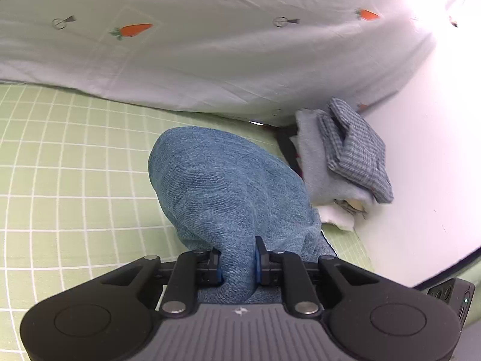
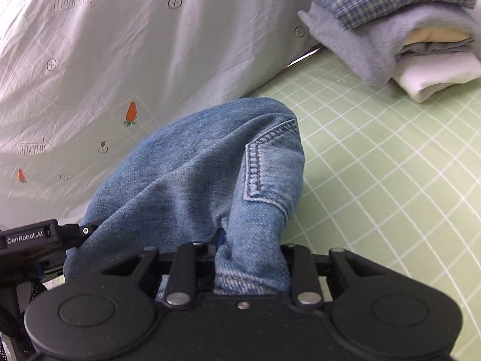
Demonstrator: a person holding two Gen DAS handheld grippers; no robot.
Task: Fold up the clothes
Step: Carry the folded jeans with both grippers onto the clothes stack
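Note:
Blue denim jeans (image 1: pixel 222 186) hang bunched over the green checked sheet (image 1: pixel 60 156). My left gripper (image 1: pixel 237 263) is shut on a fold of the jeans, the cloth pinched between its blue pads. In the right wrist view my right gripper (image 2: pixel 251 260) is shut on another fold of the same jeans (image 2: pixel 192 177), near a stitched pocket corner (image 2: pixel 255 168). The left gripper's body (image 2: pixel 33 237) shows at the left edge of the right wrist view, close beside the right one.
A stack of folded clothes (image 1: pixel 345 156), topped by a blue plaid piece, lies by the white wall (image 1: pixel 421 156); it also shows in the right wrist view (image 2: pixel 405 30). A white carrot-print duvet (image 1: pixel 210 45) is heaped behind the jeans (image 2: pixel 105 60).

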